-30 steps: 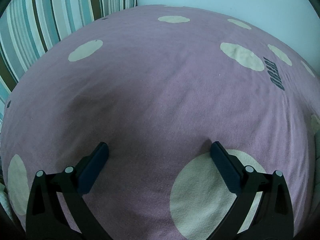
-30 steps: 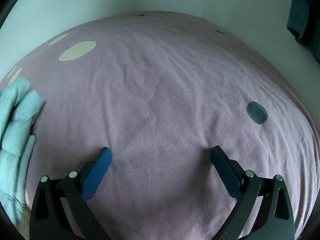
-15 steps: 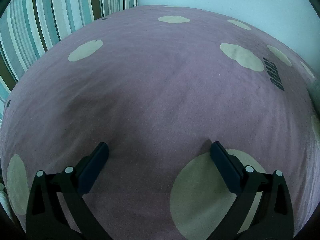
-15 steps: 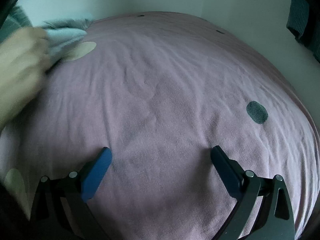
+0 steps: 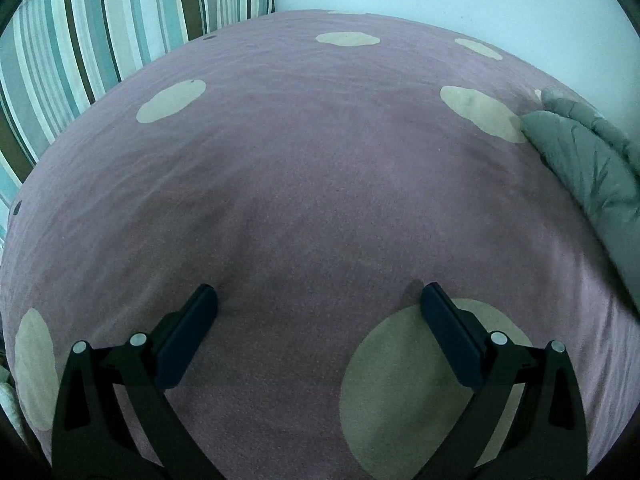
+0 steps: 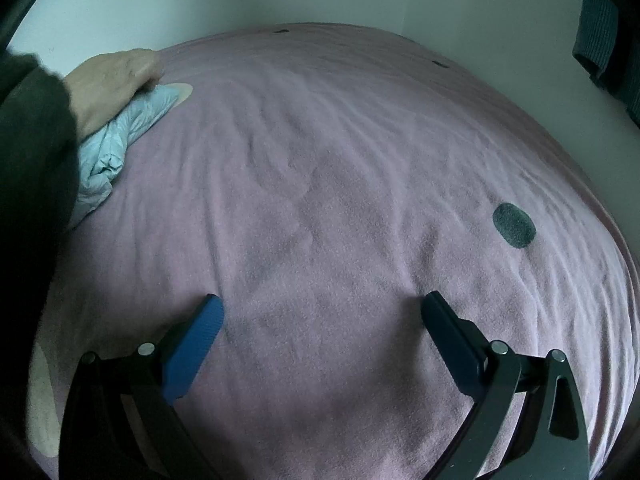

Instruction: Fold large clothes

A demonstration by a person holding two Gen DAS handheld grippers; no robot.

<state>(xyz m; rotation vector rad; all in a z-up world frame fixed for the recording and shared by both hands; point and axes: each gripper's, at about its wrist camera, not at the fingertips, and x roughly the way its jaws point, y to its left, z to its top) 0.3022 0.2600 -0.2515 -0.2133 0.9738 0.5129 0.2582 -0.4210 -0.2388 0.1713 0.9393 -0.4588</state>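
Folding not begun: both the left tool [image 5: 316,300] and right tool [image 6: 320,308] gape released while a bare hand [image 6: 114,84] drags the pale-blue garment [image 6: 120,136] in at ten o'clock.

A pale blue puffy garment [image 6: 120,136] lies bunched at the ten o'clock edge of the right wrist view, creased and gathered into folds, resting on the pink bedcover. Its upper end sits under a bare hand that presses on it, and its lower end trails down toward nine o'clock. In the left wrist view the same quilted garment [image 5: 584,160] shows at two to three o'clock, grey-looking, lying rumpled.
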